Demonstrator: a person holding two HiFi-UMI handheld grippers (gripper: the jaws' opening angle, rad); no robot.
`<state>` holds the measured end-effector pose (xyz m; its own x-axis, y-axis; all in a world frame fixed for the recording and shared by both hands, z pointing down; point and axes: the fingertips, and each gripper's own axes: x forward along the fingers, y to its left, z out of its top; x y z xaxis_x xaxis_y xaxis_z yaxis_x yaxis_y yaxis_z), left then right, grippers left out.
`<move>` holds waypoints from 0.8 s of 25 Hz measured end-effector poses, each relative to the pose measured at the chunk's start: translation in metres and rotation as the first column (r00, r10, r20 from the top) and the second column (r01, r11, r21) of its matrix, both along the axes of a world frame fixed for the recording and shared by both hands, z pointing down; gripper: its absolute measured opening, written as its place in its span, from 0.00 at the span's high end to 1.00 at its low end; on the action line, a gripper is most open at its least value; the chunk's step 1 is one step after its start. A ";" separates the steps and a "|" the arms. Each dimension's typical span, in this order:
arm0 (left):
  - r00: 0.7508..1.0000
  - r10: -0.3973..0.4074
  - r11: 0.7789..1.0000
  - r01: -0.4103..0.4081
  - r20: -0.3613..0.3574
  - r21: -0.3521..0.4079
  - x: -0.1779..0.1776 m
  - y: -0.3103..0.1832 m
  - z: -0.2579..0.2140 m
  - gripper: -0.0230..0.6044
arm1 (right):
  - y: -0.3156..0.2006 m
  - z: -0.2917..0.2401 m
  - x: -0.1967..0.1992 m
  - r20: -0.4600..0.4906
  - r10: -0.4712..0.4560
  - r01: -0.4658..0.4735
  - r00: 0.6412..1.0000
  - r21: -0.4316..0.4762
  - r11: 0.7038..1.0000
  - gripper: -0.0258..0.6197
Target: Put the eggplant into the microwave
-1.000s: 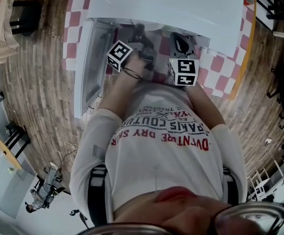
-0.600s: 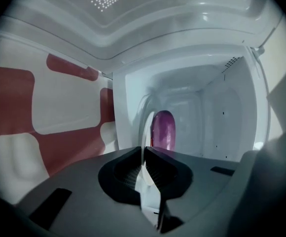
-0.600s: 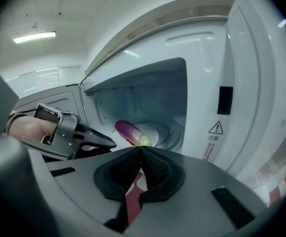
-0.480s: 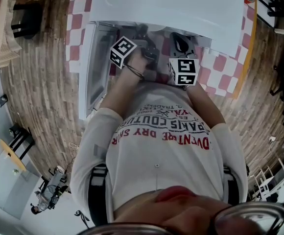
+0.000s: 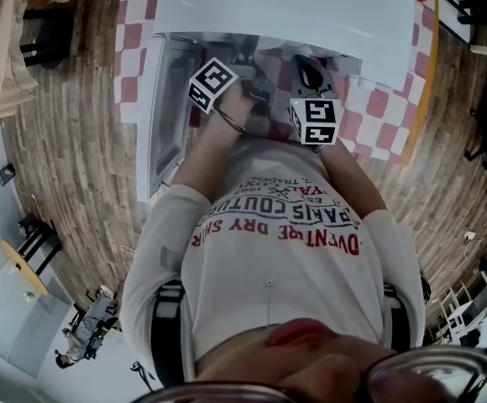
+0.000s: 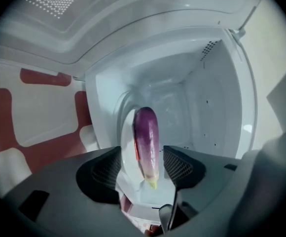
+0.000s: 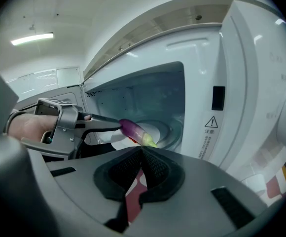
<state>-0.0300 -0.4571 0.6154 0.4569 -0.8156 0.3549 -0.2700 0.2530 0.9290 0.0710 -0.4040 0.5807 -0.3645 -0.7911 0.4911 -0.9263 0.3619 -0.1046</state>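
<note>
The purple eggplant (image 6: 146, 139), pale green at its stem end, sits between the jaws of my left gripper (image 6: 144, 166) over a white plate (image 6: 128, 152) in the mouth of the open microwave (image 6: 192, 102). The jaws are opening, and a gap shows between each pad and the eggplant. From the right gripper view, the left gripper's fingers (image 7: 101, 123) reach into the cavity with the eggplant (image 7: 134, 131) at their tips. My right gripper (image 7: 142, 154) hangs just outside the opening with its pads together and nothing in them. In the head view both grippers are at the microwave's front (image 5: 285, 11).
The microwave door (image 5: 161, 116) stands swung open at the left in the head view. The control panel side (image 7: 241, 98) with a warning label is at the right of the opening. The microwave rests on a red-and-white checked cloth (image 5: 378, 116), with wooden floor around it.
The left hand's marker cube has rolled a little and edged closer to the microwave opening. The right gripper has stayed put.
</note>
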 end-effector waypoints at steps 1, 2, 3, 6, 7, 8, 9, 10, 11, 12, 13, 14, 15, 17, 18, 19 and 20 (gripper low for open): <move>1.000 0.015 1.000 -0.015 0.008 0.015 0.001 0.000 -0.002 0.51 | 0.002 0.000 0.000 0.002 -0.001 0.001 1.000 0.000 1.000 0.94; 0.999 0.026 0.999 -0.026 0.019 0.026 0.002 0.001 -0.004 0.46 | 0.003 0.000 -0.001 0.004 -0.003 0.003 1.000 0.000 1.000 0.94; 0.999 0.033 0.999 -0.034 0.032 0.034 0.002 0.003 -0.005 0.45 | 0.005 0.000 -0.002 0.006 -0.007 0.007 1.000 -0.001 1.000 0.94; 0.996 0.043 0.997 -0.048 0.078 0.061 -0.001 0.009 -0.008 0.43 | 0.013 -0.001 -0.006 0.011 -0.024 0.024 1.000 0.003 1.000 0.94; 0.995 0.044 0.996 -0.050 0.093 0.069 -0.002 0.012 -0.010 0.43 | 0.015 -0.002 -0.007 0.012 -0.028 0.028 1.000 0.004 1.000 0.94; 0.993 0.047 0.995 -0.056 0.110 0.077 -0.003 0.015 -0.012 0.43 | 0.018 -0.003 -0.008 0.012 -0.032 0.032 0.999 0.007 0.999 0.94; 0.989 0.058 0.994 -0.070 0.133 0.083 -0.004 0.019 -0.014 0.43 | 0.021 -0.005 -0.008 0.012 -0.035 0.035 0.999 0.011 0.999 0.94; 0.984 0.079 0.992 -0.094 0.162 0.086 -0.003 0.023 -0.015 0.43 | 0.023 -0.007 -0.008 0.012 -0.036 0.036 0.999 0.015 0.999 0.94; 0.975 0.106 0.988 -0.125 0.194 0.087 -0.002 0.028 -0.016 0.44 | 0.025 -0.009 -0.007 0.012 -0.036 0.036 0.999 0.019 0.999 0.94; 0.965 0.132 0.984 -0.155 0.226 0.087 -0.001 0.033 -0.017 0.44 | 0.027 -0.011 -0.006 0.012 -0.036 0.036 0.999 0.023 0.999 0.94; 0.954 0.152 0.980 -0.180 0.259 0.089 -0.001 0.038 -0.019 0.46 | 0.028 -0.013 -0.005 0.012 -0.036 0.036 0.999 0.029 0.999 0.94; 0.941 0.164 0.976 -0.199 0.296 0.092 -0.001 0.043 -0.022 0.58 | 0.030 -0.016 -0.003 0.013 -0.037 0.037 0.999 0.036 0.999 0.94; 0.924 0.169 0.972 -0.214 0.342 0.098 -0.002 0.047 -0.025 0.71 | 0.031 -0.019 -0.002 0.012 -0.038 0.037 0.999 0.045 0.998 0.94; 0.885 0.166 0.961 -0.243 0.434 0.129 -0.003 0.053 -0.036 0.89 | 0.033 -0.026 0.001 0.012 -0.039 0.038 0.999 0.066 0.997 0.94; 0.868 0.159 0.954 -0.257 0.469 0.151 -0.003 0.056 -0.043 0.90 | 0.034 -0.029 0.003 0.013 -0.039 0.038 0.999 0.076 0.996 0.94; 0.854 0.153 0.947 -0.270 0.498 0.172 -0.002 0.058 -0.049 0.90 | 0.036 -0.032 0.004 0.014 -0.041 0.039 0.999 0.084 0.996 0.94; 0.839 0.147 0.941 -0.283 0.524 0.188 -0.001 0.061 -0.054 0.91 | 0.038 -0.035 0.005 0.018 -0.043 0.041 0.999 0.092 0.995 0.94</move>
